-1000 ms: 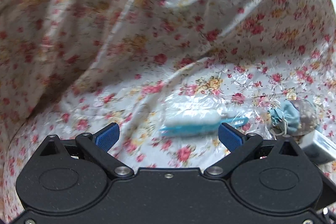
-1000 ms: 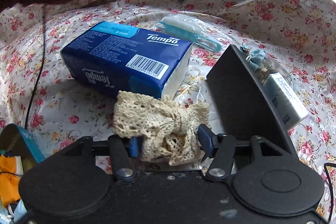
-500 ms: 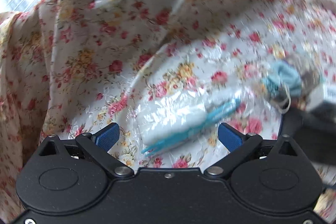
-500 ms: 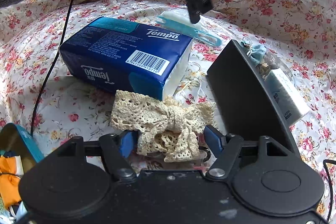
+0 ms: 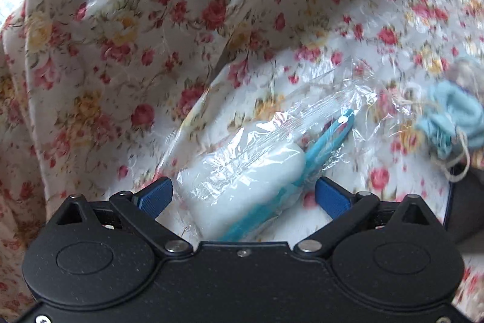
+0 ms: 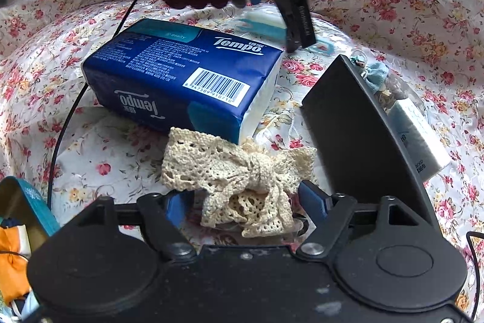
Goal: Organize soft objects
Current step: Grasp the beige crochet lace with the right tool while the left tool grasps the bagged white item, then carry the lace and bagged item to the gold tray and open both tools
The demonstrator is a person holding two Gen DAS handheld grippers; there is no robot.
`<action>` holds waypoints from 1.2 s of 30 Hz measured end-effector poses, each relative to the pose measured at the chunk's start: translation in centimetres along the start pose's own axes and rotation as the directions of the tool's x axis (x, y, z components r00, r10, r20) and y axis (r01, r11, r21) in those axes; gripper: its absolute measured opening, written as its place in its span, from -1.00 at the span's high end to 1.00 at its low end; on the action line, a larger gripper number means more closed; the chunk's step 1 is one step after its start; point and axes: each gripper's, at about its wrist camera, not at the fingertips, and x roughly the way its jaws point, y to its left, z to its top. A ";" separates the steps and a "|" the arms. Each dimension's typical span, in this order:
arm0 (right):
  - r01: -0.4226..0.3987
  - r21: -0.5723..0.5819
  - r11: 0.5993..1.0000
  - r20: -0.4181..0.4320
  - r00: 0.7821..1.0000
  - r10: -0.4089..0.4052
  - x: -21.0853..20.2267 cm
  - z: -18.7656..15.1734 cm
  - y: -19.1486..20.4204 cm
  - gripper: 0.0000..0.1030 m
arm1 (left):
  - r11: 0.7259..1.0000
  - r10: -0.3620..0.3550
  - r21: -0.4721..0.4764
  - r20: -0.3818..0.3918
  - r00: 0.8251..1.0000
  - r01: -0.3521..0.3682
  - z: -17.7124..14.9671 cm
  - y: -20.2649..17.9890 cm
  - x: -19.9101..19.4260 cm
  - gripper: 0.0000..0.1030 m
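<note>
Right gripper (image 6: 246,202), jaws opening, lace bow (image 6: 239,171) between them at 6 o'clock: loose loops risk catching a pad on withdrawal

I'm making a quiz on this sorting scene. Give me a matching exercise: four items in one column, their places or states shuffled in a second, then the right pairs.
Items
1. lace bow
2. tissue pack
3. plastic-wrapped white pad
4. light blue pouch

Places or states
A. tied with string, beside the clear wrapper
B. between the opening right jaws
C. between the open left jaws
D. dark blue, barcode up, just beyond the bow

Pairs: 1-B, 2-D, 3-C, 4-A
</note>
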 end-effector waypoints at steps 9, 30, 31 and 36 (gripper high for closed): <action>0.005 -0.007 1.000 -0.004 1.000 -0.005 0.2 0.0 0.3 -0.65 | 0.997 -0.061 -0.038 0.049 0.997 0.063 0.3 -0.2 0.1 -0.30; -0.002 0.063 0.998 -0.014 1.000 0.003 1.0 -0.4 -2.2 -0.91 | 0.952 0.086 -0.303 0.140 0.986 -0.040 -6.9 2.1 -14.1 -0.21; -0.004 0.062 0.998 -0.011 1.000 0.004 0.9 -0.6 -2.3 -0.91 | 0.947 0.084 -0.318 0.134 0.987 -0.038 -7.8 2.0 -15.0 -0.21; -0.028 0.088 0.996 0.006 1.000 0.027 0.9 -0.6 -2.3 -0.89 | 0.923 0.060 -0.384 0.135 0.989 -0.004 -13.2 1.1 -19.1 -0.21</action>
